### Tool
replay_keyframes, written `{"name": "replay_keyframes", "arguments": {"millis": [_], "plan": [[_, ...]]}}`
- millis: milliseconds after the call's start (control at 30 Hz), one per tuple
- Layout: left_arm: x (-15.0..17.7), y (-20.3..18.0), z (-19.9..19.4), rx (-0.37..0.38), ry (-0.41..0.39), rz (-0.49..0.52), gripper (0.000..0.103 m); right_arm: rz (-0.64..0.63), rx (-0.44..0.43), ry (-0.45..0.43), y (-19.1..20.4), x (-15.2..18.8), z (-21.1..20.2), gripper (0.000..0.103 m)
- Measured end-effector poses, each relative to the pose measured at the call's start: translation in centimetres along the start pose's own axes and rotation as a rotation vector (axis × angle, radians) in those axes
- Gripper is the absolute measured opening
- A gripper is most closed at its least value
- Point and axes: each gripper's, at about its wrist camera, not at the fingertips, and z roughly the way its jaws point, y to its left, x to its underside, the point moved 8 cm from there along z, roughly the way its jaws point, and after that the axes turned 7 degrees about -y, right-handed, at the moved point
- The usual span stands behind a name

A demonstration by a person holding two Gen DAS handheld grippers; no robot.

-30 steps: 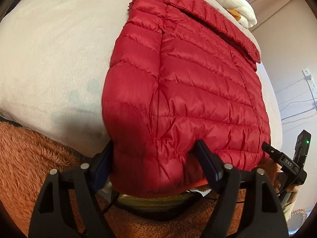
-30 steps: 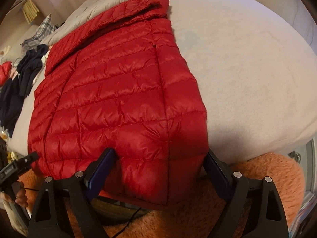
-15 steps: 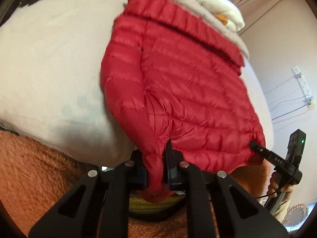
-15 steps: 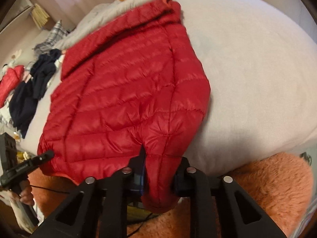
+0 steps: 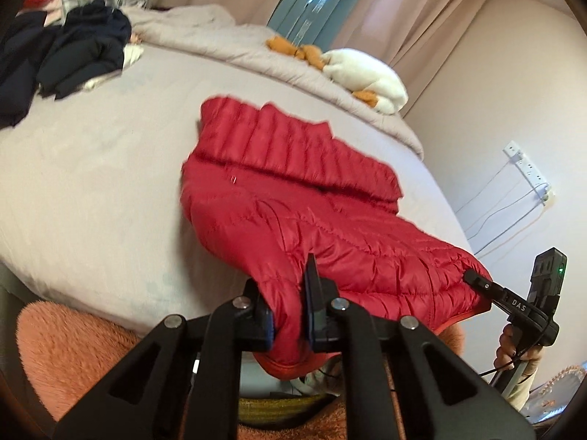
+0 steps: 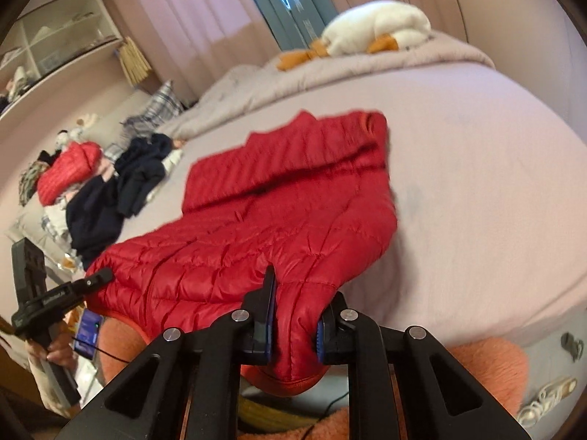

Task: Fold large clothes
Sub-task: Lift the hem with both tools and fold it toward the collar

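1. We pinch the hem corners of the red puffer jacket point(image 5: 293, 227): left hand-held gripper point(image 5: 288, 321), right hand-held gripper point(image 6: 293, 324), both clamped on fabric.
2. It seems light, soft, slippery; we would grip at the seams.
3. Its collar end lies on the bed point(image 5: 91, 168).

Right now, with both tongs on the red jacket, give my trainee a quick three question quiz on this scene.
1. True or false: both tongs grip the hem of the red puffer jacket.
2. Multiple choice: what lies beyond the jacket's collar at the far end of the bed? A white plush goose, B laptop, C suitcase.
3. Fill in: the dark heap on the bed is a pile of ____.

Key:
1. True: left tongs and right tongs each pinch the hem.
2. A, the white plush goose.
3. Clothes.
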Motion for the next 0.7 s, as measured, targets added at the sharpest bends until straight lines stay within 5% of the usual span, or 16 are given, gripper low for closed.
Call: {"name": "replay_keyframes", "arguments": {"millis": [433,700], "plan": [[-3.7,-2.9,-6.0,0.054,-0.163,0.075,0.011,-0.066,-0.086,-0.186,2.7,-3.5,-5.5,0.017],[-4.1,-2.6,-5.7,0.05,-0.164,0.073,0.011,-0.093,-0.085,-0.223,3.5,-4.4,-6.0,0.017]]}}
